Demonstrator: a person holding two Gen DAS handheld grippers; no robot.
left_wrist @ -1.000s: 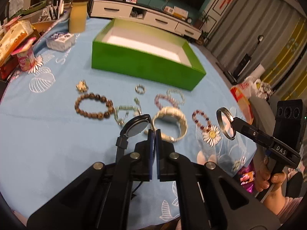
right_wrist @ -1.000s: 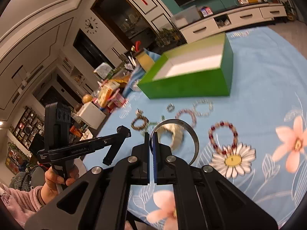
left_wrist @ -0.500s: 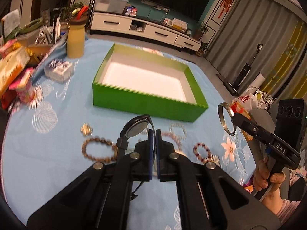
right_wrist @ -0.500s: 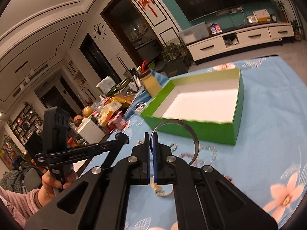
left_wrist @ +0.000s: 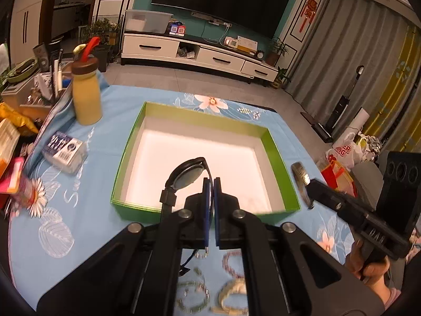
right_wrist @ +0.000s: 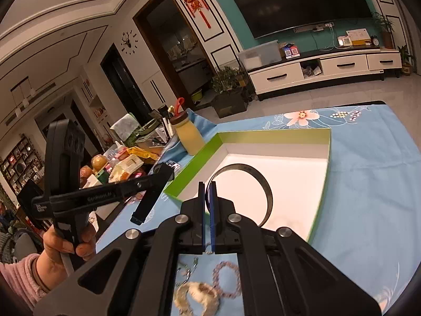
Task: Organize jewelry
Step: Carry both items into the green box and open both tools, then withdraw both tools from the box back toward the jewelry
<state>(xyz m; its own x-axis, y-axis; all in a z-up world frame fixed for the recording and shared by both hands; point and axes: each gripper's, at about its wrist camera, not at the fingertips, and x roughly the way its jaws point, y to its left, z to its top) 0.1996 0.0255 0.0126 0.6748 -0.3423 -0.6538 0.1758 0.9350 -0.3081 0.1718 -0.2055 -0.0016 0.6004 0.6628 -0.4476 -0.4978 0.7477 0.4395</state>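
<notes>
Fingers (left_wrist: 209, 184) of the left gripper (left_wrist: 209, 202) pinch a black watch (left_wrist: 188, 176), the right gripper (right_wrist: 208, 200) clamps a metal bangle (right_wrist: 265, 184), both poised over the green box (left_wrist: 279, 163) at twelve o'clock, probably for release.

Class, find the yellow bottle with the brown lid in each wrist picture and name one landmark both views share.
Left wrist view: yellow bottle stands upper left, beyond the green box's left far corner.
Right wrist view: yellow bottle sits left of centre, beside the green box's left wall.
Shared landmark: white TV cabinet.
</notes>
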